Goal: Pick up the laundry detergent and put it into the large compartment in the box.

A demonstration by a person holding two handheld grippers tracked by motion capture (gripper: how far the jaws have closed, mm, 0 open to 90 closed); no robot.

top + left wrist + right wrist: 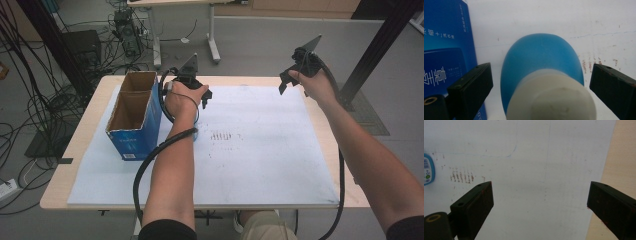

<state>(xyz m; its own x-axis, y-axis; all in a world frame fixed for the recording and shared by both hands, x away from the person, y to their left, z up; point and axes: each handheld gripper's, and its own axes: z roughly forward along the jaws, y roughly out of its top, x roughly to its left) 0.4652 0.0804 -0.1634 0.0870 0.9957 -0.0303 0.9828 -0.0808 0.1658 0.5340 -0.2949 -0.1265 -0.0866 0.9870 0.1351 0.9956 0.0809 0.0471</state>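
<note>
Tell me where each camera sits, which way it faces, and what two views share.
High view: above the person's side, facing forward and down on the table; both forearms, left gripper and right gripper show.
Left gripper view: rides the left gripper, facing a blue bottle between its open jaws.
Right gripper view: rides the right gripper, facing the white mat; jaws open.
Shared: high and left gripper views both show the blue box.

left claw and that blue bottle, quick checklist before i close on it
1. Blue bottle between the left claw jaws: ok, white cap end nearest the camera.
2. Jaws wide enough: ok, gaps show on both sides.
3. Bottle centred: cannot tell exactly, the left gap looks narrower.
4. Blue box clear of the left jaw: not ok, it sits right beside it.
5. Right claw out of the way: ok, open over the white mat.
</note>
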